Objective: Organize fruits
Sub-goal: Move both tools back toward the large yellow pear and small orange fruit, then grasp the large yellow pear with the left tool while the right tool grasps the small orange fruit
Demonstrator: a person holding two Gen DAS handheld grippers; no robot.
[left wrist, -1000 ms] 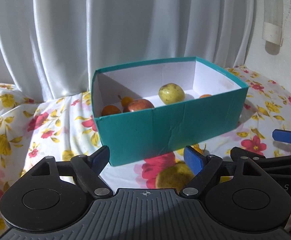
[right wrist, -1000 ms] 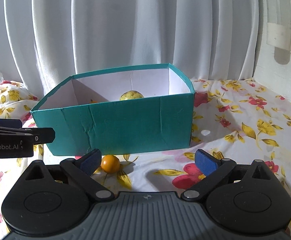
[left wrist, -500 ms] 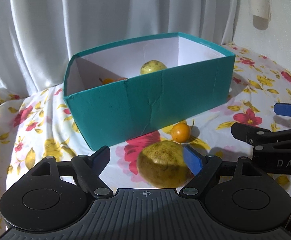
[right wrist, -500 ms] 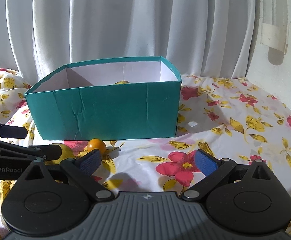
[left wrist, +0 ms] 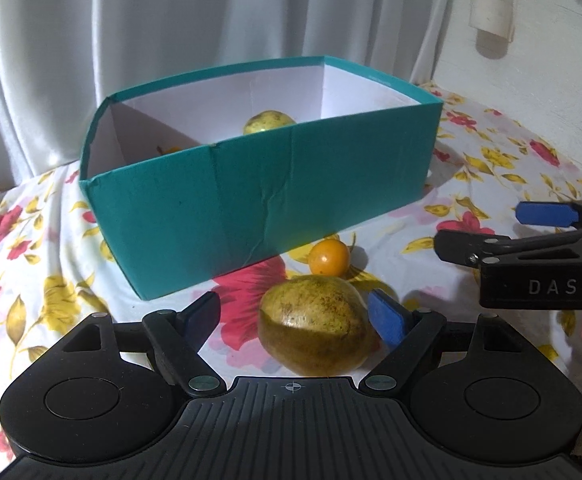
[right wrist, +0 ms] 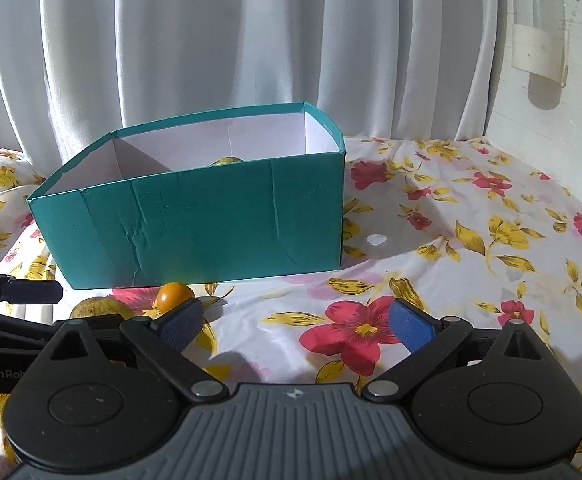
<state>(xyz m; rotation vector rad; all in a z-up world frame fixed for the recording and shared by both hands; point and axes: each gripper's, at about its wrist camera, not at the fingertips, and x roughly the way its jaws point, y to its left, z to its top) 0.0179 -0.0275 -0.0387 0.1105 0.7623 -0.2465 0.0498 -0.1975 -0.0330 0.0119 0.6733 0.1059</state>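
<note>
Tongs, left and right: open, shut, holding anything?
Left tongs: open, straddling the big yellow-green fruit on the cloth, not gripping it.
Right tongs: open, nothing between them.

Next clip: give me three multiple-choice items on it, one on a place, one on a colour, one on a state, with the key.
1. Where is the small orange fruit?
A. Inside the box
B. On the cloth beside the box
C. In the right gripper

2. What colour is the box outside?
A. Teal
B. Red
C. Black

3. How is the left gripper?
A. Shut, empty
B. Out of view
C. Open, around the big green fruit

Key: 1 B, it lies on the floral cloth by the box's front wall. 2 A, teal walls, white inside. 3 C, there is a gap between the fruit and the left pad.
</note>
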